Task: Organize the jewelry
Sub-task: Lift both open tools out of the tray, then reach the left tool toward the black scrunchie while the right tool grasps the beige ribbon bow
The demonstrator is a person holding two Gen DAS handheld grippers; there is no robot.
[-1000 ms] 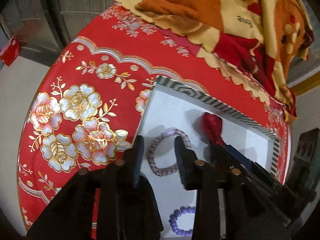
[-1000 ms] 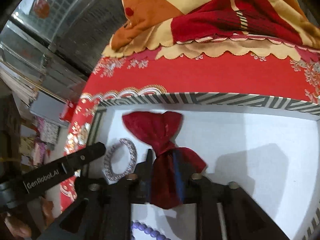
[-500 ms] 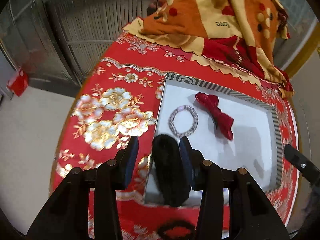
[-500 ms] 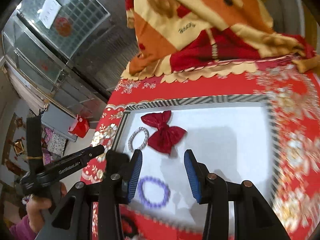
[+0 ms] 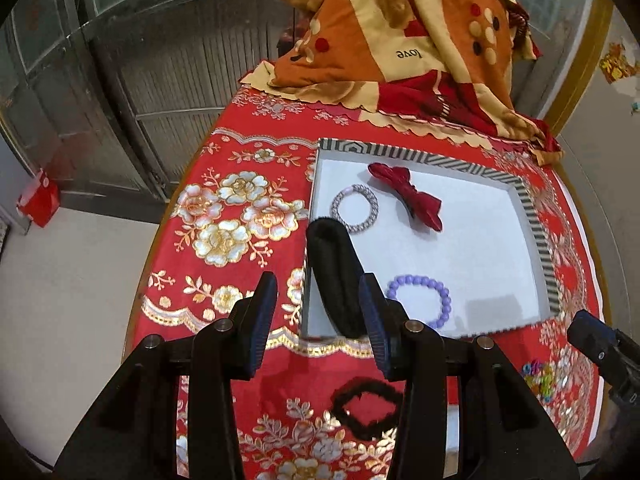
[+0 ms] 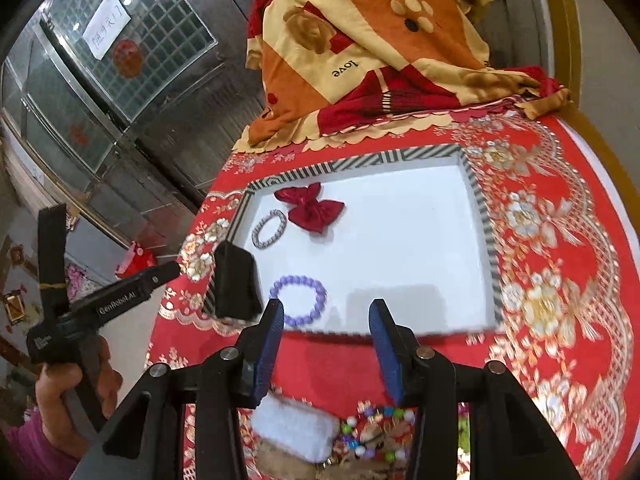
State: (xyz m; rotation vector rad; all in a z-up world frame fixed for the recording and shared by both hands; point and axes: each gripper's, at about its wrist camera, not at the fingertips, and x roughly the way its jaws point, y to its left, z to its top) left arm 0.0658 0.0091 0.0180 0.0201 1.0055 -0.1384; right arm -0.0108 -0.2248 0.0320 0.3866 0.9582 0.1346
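The left claw (image 5: 318,312) is hanging over the tray's (image 5: 536,224) near-left corner, spread, with a black fuzzy band (image 5: 334,276) dangling off one finger, probably so it drops inside the rim. Inside are lying a silver braided bracelet (image 5: 355,208), a red velvet bow (image 5: 408,196) and a lilac bead bracelet (image 5: 420,300). At the right, the right claw (image 6: 326,344) is hovering spread and empty above the surface (image 6: 560,240), seemingly ready for the colourful beads (image 6: 376,432).

Black plastic claws (image 6: 326,338) with 2 blue ribbed pads (image 6: 273,340), silver screws; "GenRobot.AI" lettering — bare-skinned hand (image 6: 76,380), pink sleeve.
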